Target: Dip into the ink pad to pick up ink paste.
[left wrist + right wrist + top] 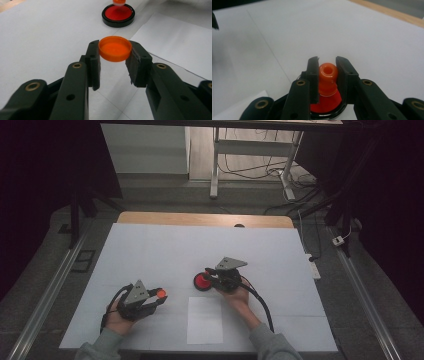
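My left gripper [159, 296] [113, 56] is shut on a round orange cap [115, 48] [161, 293], held hollow side up a little above the white table cover. My right gripper [209, 278] [327, 75] is shut on the orange handle of a stamp [327, 75]. The stamp stands over a round black-rimmed red ink pad [202, 281] [118, 13] [325, 103], its lower end hidden between the jaws. In the left gripper view the ink pad lies well ahead of the cap.
A white sheet of paper [205, 320] [180, 40] lies near the table's front edge, between the two hands. The white cover [165, 250] spreads over a wooden table [200, 218]. Desk legs and cables stand on the floor beyond the far edge.
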### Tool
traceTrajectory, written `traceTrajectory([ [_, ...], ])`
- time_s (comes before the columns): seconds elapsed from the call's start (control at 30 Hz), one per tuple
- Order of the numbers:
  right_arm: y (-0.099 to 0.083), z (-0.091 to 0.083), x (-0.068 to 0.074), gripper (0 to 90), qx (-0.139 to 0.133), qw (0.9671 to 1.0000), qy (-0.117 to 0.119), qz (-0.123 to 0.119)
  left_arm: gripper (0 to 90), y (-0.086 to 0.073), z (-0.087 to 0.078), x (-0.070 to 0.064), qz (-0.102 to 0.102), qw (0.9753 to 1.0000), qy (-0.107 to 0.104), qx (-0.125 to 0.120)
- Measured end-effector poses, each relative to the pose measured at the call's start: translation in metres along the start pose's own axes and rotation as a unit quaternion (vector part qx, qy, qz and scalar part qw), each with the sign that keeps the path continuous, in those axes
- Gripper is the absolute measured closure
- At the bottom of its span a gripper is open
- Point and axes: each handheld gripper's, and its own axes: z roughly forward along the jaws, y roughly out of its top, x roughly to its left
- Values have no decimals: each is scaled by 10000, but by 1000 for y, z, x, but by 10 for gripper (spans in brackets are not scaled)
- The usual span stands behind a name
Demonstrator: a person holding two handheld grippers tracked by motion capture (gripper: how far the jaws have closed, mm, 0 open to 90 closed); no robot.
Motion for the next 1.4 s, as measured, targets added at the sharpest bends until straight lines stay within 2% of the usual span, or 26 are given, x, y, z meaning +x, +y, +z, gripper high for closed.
traceTrajectory([
  [0.2,5,-8,-2,725,-93,9999,-46,6,646,0,0,0,11,10000,13,3],
  [0.43,4,-4,0,725,-58,10000,-23,0,645,0,0,0,0,10000,14,2],
  [0.73,1,3,4,725,129,9999,4,-98,645,0,0,0,-5,10000,8,2],
  [1.17,-2,10,7,725,400,9989,-73,-226,645,0,1,0,14,10000,1,26],
  [1.4,-3,10,6,726,398,9991,-64,-148,645,0,1,0,22,10000,6,38],
])
